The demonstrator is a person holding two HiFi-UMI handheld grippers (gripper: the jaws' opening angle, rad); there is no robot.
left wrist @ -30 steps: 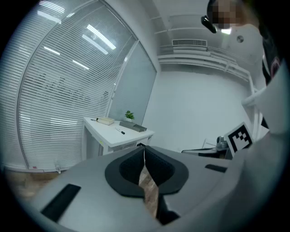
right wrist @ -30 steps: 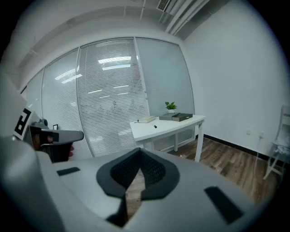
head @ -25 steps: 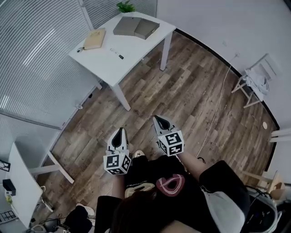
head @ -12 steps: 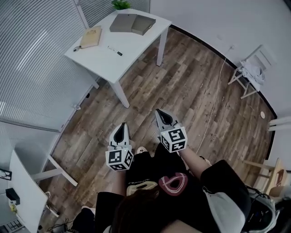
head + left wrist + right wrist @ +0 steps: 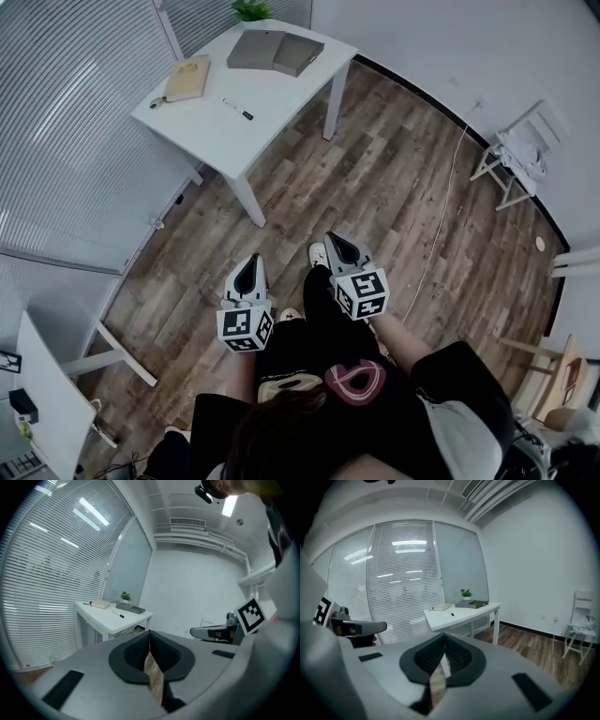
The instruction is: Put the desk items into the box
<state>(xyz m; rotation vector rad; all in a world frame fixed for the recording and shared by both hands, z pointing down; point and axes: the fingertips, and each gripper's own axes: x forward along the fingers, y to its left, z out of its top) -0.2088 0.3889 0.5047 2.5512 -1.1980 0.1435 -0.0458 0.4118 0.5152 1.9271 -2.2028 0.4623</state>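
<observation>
From the head view, the white desk stands far off, well apart from the left gripper and the right gripper. On it are the box at the far end, a notebook to the left and a marker in the middle. The marker's long axis runs slantwise, from far left to near right.

In the left gripper view, the jaws are clenched on nothing.

In the right gripper view, the jaws are likewise pressed together and empty.

The marker is probably light, stiff and apt to roll, so grip it across mid-barrel. The flat notebook is best taken by an edge.
</observation>
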